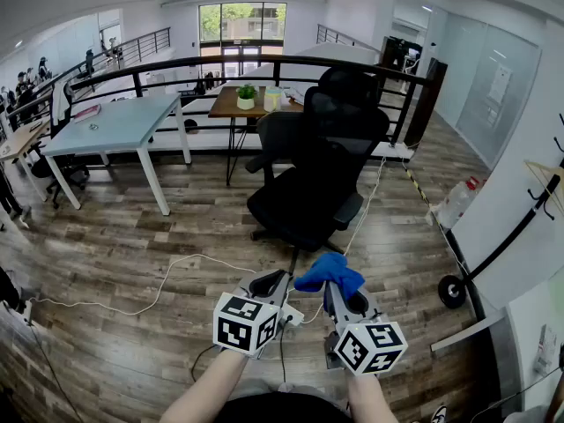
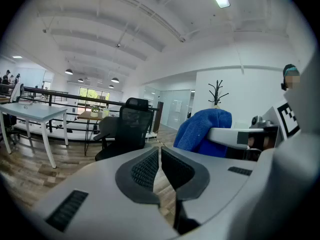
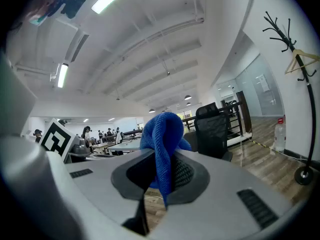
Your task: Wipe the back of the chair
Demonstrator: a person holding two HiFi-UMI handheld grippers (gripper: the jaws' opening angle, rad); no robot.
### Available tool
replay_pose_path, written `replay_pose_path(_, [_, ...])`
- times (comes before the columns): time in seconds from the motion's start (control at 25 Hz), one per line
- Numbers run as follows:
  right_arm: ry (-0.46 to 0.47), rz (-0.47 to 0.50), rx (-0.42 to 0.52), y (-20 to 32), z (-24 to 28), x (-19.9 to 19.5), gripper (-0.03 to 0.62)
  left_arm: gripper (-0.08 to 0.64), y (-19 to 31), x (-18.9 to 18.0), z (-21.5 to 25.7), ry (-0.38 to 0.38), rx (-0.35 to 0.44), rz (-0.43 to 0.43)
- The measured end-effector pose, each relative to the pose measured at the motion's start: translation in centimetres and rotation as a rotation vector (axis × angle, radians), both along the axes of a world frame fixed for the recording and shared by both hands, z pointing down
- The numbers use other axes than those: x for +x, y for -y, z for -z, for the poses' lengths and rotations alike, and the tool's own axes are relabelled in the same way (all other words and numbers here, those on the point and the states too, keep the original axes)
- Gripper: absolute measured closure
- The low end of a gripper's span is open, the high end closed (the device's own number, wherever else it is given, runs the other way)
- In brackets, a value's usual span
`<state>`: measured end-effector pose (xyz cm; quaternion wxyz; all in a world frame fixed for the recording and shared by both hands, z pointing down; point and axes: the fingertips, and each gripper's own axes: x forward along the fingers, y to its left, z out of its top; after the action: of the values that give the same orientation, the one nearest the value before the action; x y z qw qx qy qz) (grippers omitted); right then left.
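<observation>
Ahead, the black chair (image 1: 319, 161) is seen on the wooden floor (image 1: 123, 245), with its headrest and mesh back on the far side and its seat nearer the person. It is untouched and well apart from both grippers. A blue cloth (image 1: 329, 271) is clamped in the jaws of the right gripper (image 3: 162, 160). It is bunched up above the jaws, and a fold hangs down between them. The left gripper (image 2: 159, 156) is held just beside the right one. Its jaws are brought together with nothing between them, and the cloth is seen off to their right, apart from them. A marker cube (image 1: 245, 322) is carried on the left gripper and a second one (image 1: 370, 346) on the right. A white cable (image 1: 176, 267) is trailed across the floor between the grippers and the chair. Behind the chair a small wooden desk (image 1: 231, 106) is set against a black railing (image 1: 176, 63), with a potted plant (image 1: 246, 95) on it. A white desk (image 1: 115, 123) is placed further to the left. A coat rack (image 3: 292, 54) is seen against the right-hand wall.
</observation>
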<state>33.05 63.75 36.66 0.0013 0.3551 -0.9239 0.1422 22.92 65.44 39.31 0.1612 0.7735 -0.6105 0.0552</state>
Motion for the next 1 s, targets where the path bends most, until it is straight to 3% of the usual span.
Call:
replay_pose_path(0.52, [0.016, 0.056, -0.011, 0.3, -0.1, -0.2, 0.53, 0.532, 0.6, 0.7, 0.1, 0.002, -0.004, 0.007])
replay_pose_path(1.0, [0.012, 0.143, -0.025, 1.4, -1.4, -0.4, 0.529, 0.532, 1.1, -0.9, -1.7, -0.029, -0.015, 0.084])
